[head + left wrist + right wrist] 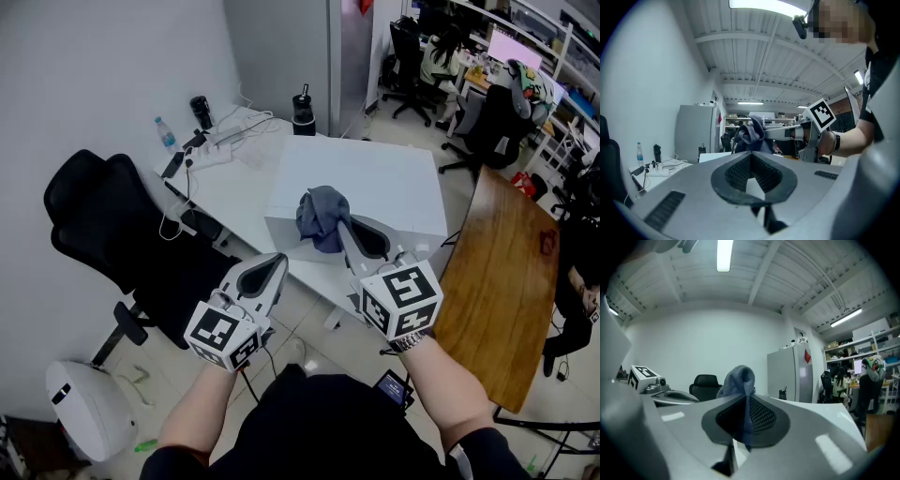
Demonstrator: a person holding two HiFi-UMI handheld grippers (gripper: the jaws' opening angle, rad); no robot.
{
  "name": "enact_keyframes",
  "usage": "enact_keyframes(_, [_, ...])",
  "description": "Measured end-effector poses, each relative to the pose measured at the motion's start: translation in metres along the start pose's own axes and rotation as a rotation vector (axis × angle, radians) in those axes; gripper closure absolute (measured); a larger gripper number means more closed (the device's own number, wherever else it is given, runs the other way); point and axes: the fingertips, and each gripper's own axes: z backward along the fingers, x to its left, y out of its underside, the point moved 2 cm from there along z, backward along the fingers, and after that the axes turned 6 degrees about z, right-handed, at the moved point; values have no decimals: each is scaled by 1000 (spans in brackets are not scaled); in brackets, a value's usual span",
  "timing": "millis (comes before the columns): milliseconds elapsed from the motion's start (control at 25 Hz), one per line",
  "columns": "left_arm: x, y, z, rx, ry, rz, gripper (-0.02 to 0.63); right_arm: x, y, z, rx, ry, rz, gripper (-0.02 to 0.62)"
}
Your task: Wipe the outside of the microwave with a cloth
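1. The cloth (322,217) is plain grey-blue.
2. The microwave (375,183) is white.
3. The left gripper (278,260) and right gripper (343,228) have pale grey shells and black-and-white square markers.
4. The office chair (94,216) is black.
5. The table (502,281) is brown wood grain.

Setting: open-plan office, partly used as a workroom.
Evidence:
- black swivel chair (112,234) beside a white bench (234,192)
- power strip with cables (214,150) and a water bottle (166,134) on that bench
- further swivel chairs (405,56) at desks, one with a lit monitor (511,45) and a seated person (439,58)
- long wooden table (497,281)
- stocked shelving (869,341)
- tall grey cabinet (792,376)
- ceiling strip light (723,254)
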Motion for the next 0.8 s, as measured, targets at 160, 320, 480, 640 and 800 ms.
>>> enact_keyframes(160, [54, -7, -11, -12, -15, 21, 601, -6, -9, -61, 7, -2, -14, 575])
enact_keyframes(320, [102, -13, -16, -8, -14, 38, 601, -7, -12, -117, 35, 9, -25, 575])
enact_keyframes(480, [140, -17, -22, -8, -9, 45, 601, -10, -7, -162, 75, 22, -22, 575])
enact_keyframes(640, [169, -15, -29, -1, -4, 54, 601, -15, 4, -196, 128, 39, -17, 575])
enact_keyframes(800, [191, -14, -40, 4, 12, 62, 601, -24, 21, -225, 215, 64, 15, 575])
